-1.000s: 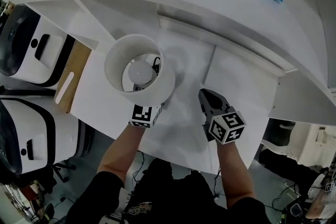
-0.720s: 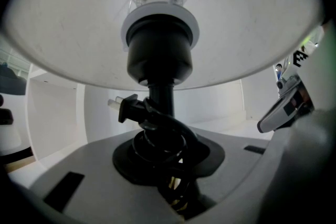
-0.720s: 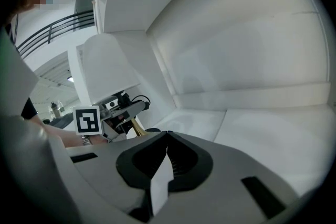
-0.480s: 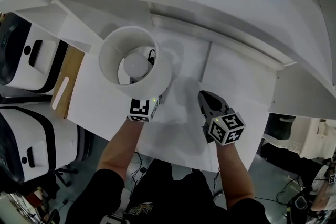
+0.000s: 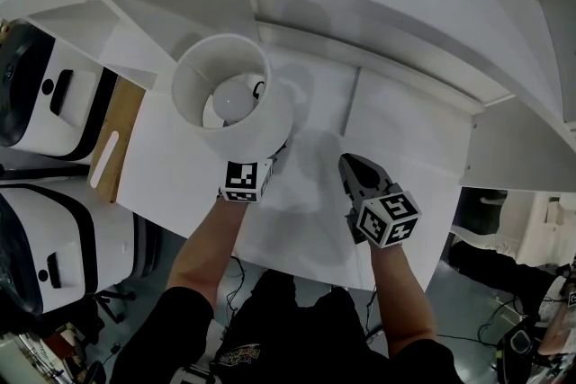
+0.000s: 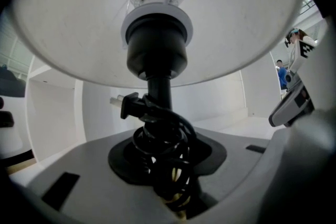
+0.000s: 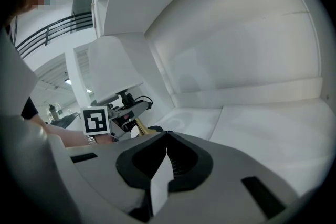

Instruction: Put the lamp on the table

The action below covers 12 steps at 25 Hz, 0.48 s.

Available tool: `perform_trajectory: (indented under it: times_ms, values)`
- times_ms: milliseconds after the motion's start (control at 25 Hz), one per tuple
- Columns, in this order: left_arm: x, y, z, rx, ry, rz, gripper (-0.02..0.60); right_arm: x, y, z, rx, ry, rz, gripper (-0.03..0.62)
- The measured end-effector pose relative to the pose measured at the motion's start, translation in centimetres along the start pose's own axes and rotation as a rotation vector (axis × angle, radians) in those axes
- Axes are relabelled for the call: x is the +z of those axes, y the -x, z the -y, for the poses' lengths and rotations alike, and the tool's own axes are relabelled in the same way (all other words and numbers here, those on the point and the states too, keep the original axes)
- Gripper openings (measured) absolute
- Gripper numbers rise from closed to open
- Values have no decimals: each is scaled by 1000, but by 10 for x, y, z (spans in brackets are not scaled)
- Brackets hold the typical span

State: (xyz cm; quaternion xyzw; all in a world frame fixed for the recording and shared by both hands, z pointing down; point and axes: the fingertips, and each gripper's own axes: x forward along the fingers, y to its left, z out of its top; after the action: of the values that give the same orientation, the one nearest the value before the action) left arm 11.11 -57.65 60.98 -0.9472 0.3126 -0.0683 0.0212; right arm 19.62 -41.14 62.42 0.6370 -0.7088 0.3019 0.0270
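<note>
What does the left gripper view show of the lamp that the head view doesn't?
Only the left gripper view: the black stem, socket and plug. Only the head view: the shade seen down through its open top, and the person's left forearm. Both: the white shade itself.

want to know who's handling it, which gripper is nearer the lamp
Left. The left gripper is at the lamp, jaws opening with its stem between them; the right gripper, shut, sits apart on the lamp's right.
</note>
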Motion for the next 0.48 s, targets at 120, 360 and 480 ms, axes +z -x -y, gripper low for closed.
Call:
perform_trajectory:
  times_ms: [120,360,480]
  values:
    - [1,5,2,5,-20,-18,149,-1,3,1,1,0,2,25]
    - [-6,22,3,30,-24,-57,183,0,10,-3,17,3,5,25]
    - [-12,33,3,55,-13,-79,183,1,13,-7,30,8,8,25]
